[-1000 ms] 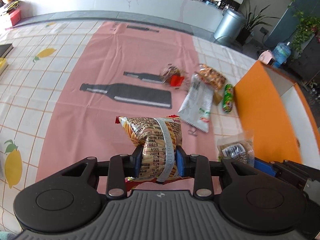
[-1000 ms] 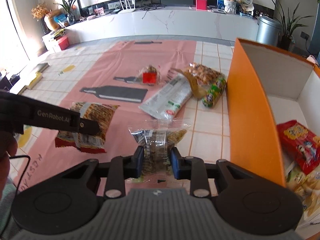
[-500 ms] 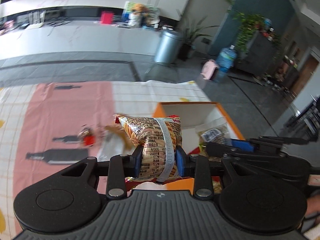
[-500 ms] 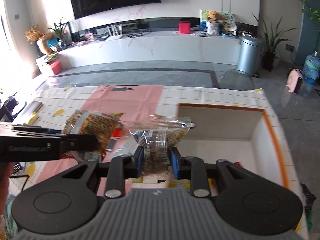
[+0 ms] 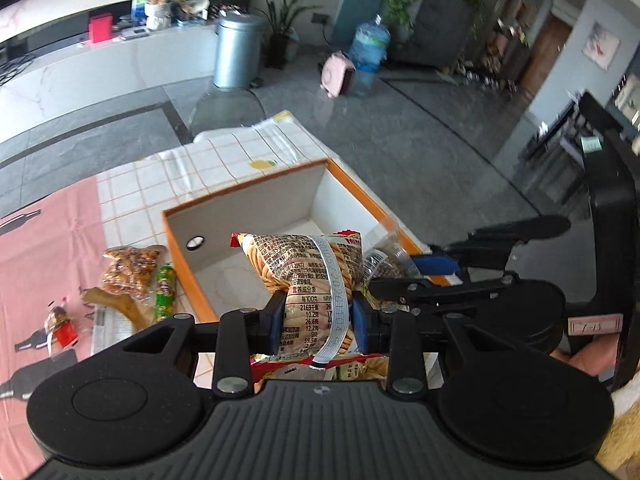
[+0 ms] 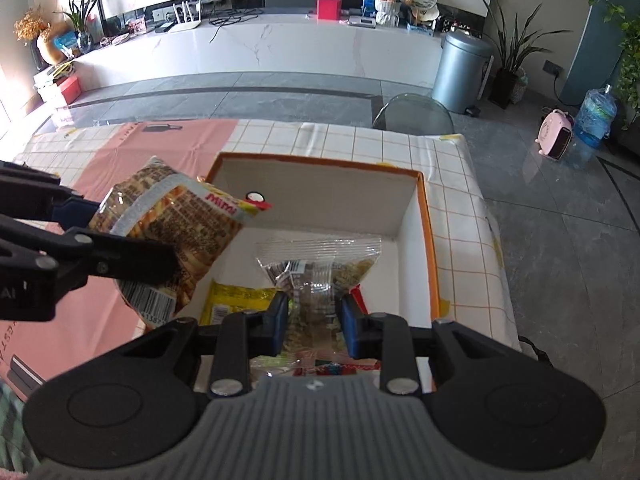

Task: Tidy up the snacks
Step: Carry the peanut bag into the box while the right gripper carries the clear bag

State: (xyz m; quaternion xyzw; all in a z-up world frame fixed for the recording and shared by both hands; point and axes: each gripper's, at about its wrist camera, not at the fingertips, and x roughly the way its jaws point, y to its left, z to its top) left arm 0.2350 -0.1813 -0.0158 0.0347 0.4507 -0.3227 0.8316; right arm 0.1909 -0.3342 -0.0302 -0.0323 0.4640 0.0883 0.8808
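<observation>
Both grippers are hanging over the orange box (image 6: 430, 248): the right gripper (image 6: 314, 322) is pinching a clear snack packet (image 6: 320, 268) directly above the box's open floor, while the left gripper (image 5: 318, 322), clamping a printed biscuit bag (image 5: 308, 268), is sitting beside it nearer the box's left wall, the bag's long axis running away from its jaws.

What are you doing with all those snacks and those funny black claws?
A person is tidying snacks into an orange box on the table. The left claw grips a bag of printed snack sticks, and the right claw grips a clear packet. Both are held above the open box, which already has a yellow packet inside. A few more snacks, like a green roll and a bag of nuts, wait on the tablecloth beside the box.
</observation>
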